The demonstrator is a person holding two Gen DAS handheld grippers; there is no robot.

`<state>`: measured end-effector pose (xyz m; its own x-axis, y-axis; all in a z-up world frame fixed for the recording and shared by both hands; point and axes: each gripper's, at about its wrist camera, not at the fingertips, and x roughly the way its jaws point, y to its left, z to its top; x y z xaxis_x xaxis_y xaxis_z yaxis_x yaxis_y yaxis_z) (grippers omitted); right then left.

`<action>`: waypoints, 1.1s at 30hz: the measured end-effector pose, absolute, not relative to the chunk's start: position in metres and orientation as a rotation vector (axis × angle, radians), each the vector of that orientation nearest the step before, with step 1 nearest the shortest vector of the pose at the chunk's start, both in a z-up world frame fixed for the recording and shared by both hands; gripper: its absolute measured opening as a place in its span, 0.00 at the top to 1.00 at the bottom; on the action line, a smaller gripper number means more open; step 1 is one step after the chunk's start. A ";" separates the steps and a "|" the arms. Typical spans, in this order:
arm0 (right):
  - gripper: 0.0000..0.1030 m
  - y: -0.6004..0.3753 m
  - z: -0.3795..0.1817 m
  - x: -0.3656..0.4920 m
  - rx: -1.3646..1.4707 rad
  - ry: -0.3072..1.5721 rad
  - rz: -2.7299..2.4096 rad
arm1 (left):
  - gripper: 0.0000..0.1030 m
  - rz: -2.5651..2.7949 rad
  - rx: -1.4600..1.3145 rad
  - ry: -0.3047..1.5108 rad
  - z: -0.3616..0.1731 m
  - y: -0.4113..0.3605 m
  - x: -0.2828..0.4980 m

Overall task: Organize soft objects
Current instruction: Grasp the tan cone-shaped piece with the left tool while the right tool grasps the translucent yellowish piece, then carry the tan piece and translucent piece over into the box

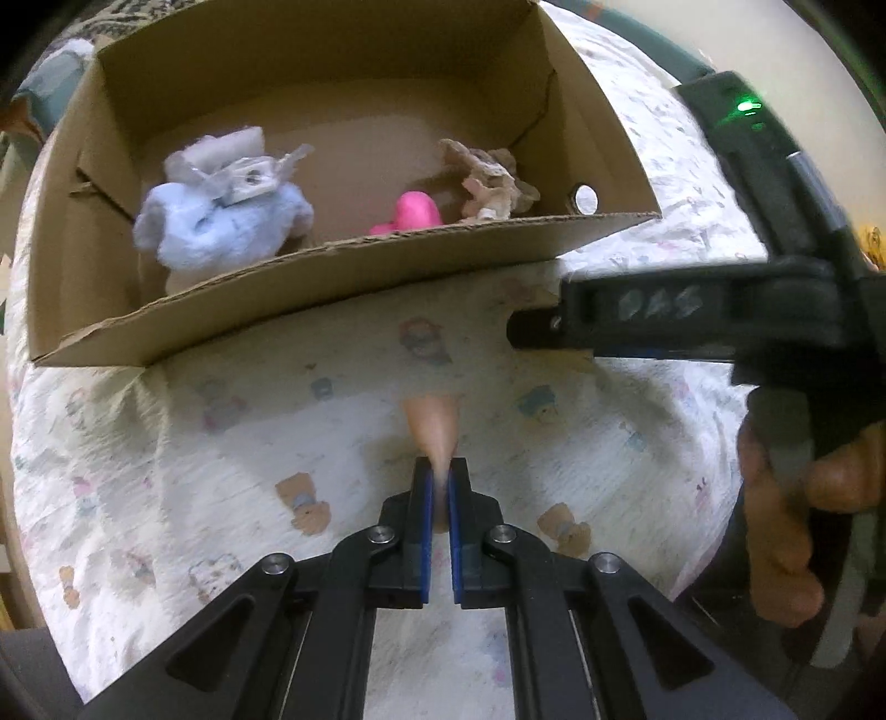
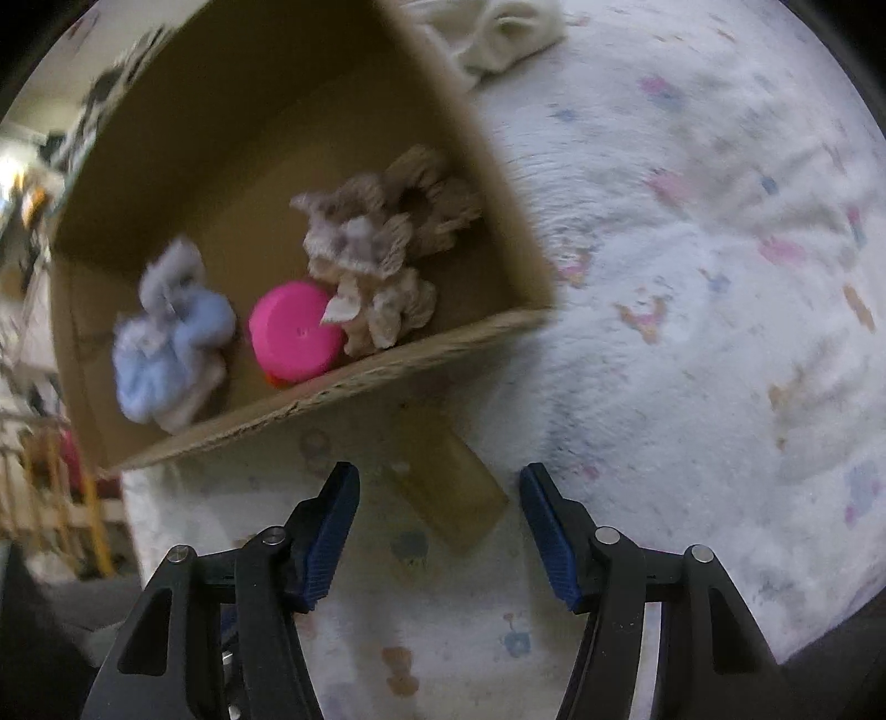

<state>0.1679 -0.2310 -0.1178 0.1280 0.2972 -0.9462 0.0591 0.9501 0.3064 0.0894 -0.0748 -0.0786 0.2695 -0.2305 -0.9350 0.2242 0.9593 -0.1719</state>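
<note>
A cardboard box lies on a printed quilt. Inside are a light-blue fluffy toy, a pink round toy and beige scrunchies; they also show in the right wrist view: the blue toy, the pink toy, the scrunchies. My left gripper is shut on a flat tan piece in front of the box. My right gripper is open above that tan piece, and shows at the right of the left wrist view.
A cream fluffy item lies on the quilt beyond the box. The quilt spreads to the right. A wooden rail stands at the far left, off the bed.
</note>
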 end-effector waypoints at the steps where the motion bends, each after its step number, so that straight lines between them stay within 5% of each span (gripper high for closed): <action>1: 0.60 -0.227 -0.119 0.168 0.271 1.443 0.178 | 0.95 -0.300 -0.006 1.258 -0.078 -0.077 0.094; 2: 0.71 -0.225 -0.120 0.168 0.256 1.445 0.182 | 0.95 -0.293 -0.007 1.254 -0.077 -0.075 0.094; 6: 0.85 -0.224 -0.121 0.166 0.239 1.436 0.204 | 0.95 -0.269 -0.019 1.243 -0.073 -0.065 0.092; 33: 0.88 -0.243 -0.060 0.107 0.308 1.285 0.313 | 0.95 0.011 -0.047 1.130 -0.035 -0.012 0.050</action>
<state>0.1069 -0.2434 -0.0604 0.2514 0.3947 -0.8837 -0.0559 0.9175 0.3939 0.0496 -0.0121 -0.0352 0.4267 -0.0155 -0.9043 -0.0324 0.9989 -0.0324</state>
